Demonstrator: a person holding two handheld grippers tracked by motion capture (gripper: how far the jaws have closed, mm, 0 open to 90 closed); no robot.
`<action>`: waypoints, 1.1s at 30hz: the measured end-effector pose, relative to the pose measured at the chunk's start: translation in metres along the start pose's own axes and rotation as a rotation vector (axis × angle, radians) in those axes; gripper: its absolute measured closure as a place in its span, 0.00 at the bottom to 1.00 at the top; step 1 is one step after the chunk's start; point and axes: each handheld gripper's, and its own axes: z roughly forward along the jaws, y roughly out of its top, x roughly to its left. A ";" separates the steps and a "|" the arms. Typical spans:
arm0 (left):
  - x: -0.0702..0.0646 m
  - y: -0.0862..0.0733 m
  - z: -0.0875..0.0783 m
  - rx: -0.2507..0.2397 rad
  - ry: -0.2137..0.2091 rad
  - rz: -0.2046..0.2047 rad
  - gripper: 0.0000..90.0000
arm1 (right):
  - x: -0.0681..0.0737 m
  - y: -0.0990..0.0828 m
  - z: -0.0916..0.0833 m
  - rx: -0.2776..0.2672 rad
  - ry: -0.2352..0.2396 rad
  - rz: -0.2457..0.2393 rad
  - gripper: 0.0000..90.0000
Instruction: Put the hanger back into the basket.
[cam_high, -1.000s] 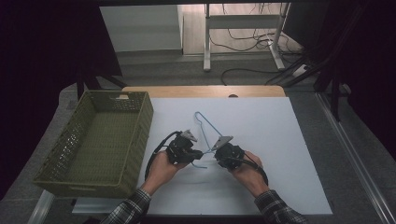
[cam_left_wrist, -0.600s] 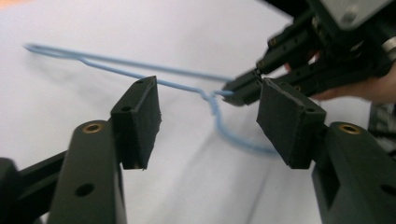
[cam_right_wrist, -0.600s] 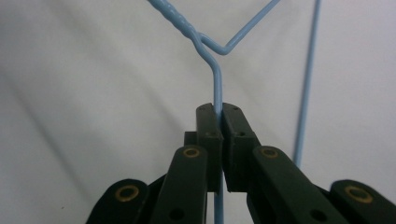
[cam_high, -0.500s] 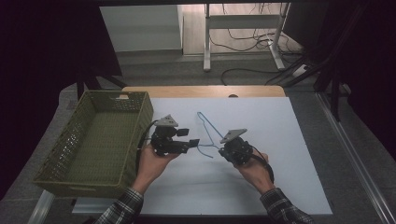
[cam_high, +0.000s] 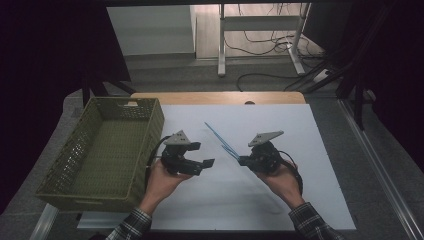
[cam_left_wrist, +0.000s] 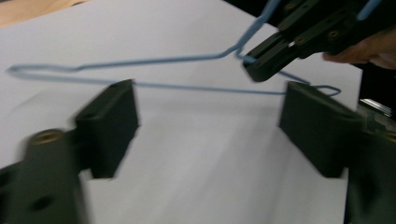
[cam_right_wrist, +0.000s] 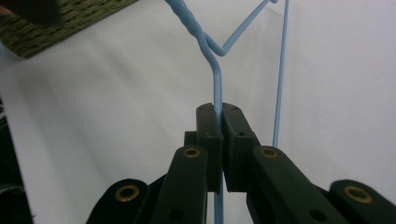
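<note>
Blue wire hanger (cam_high: 222, 141) now lifted off white worktop (cam_high: 320, 150), pinched by right gripper (cam_high: 243, 160). Left gripper (cam_high: 207, 163) has let go, jaws spread, shifted twd green basket (cam_high: 55, 170). Handover to one hand prob. complete.

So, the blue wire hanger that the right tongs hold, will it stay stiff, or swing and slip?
The hanger is probably light: the right tongs lift it by one thin wire. It seems fairly stiff, since its long bar stays straight in the air. It may swing or slide, because smooth wire sits between flat pads at one spot.
</note>
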 end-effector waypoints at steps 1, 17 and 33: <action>-0.004 0.001 0.004 -0.019 -0.009 0.011 0.30 | 0.001 0.000 0.000 0.000 0.007 0.000 0.97; -0.018 0.018 0.031 -0.013 0.023 0.104 0.90 | 0.009 0.001 0.007 0.000 0.059 -0.005 0.97; -0.035 0.042 0.021 0.056 0.137 0.089 0.95 | 0.032 0.010 -0.008 -0.005 -0.134 -0.065 0.74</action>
